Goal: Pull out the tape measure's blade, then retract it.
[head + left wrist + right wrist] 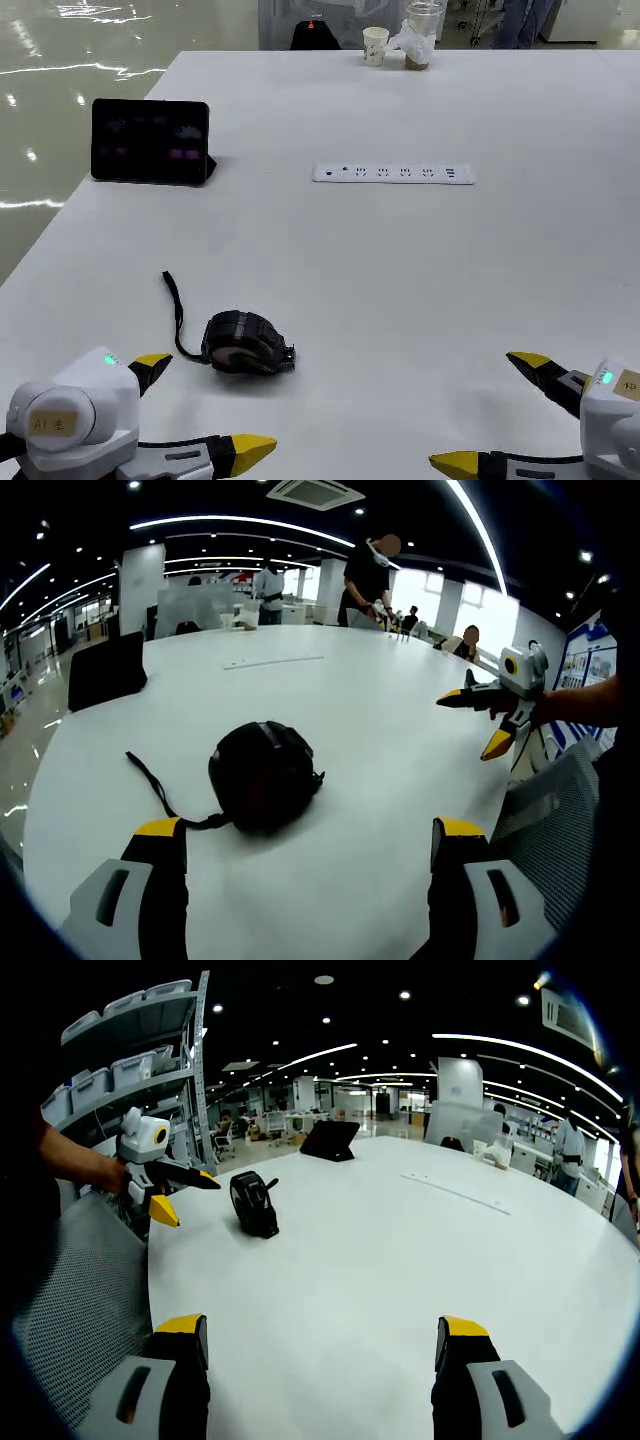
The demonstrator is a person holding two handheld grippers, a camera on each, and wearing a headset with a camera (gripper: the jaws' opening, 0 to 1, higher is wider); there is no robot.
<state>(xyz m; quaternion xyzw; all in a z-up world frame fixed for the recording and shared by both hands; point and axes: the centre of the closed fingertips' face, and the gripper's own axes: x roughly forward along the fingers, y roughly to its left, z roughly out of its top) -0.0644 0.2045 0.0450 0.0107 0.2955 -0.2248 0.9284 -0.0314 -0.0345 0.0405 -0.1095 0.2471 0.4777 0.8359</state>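
Left tool (215, 400): at the near left edge of the tabletop (420, 280); its yellow-tipped jaws stand wide apart and hold nothing.
Right tool (478, 410): at the near right edge, well apart from the left one; its jaws are also spread wide, with bare tabletop between them.
Tape measure (245, 343): a dark round case lying on the tabletop just ahead of the left tool and touching neither jaw. In the left gripper view it sits in line with the gap between the jaws. A small nub sticks out low on the side toward the right tool.
Strap (175, 305): a thin black loop joined to the case on the left, trailing away across the tabletop.
Power strip (393, 174): white and long, lying flat near the middle of the tabletop, well beyond the tape measure.
Tablet (150, 140): dark screen, propped up near the far left edge.
Paper cup (375, 45): upright at the far edge.
Clear cup (421, 35): just to the right of the paper cup, with a crumpled clear bag against it.
Person (368, 575): stands beyond the far end of the tabletop, seen in the left gripper view.
Shelves (130, 1035): hold grey bins behind the left tool, seen in the right gripper view.
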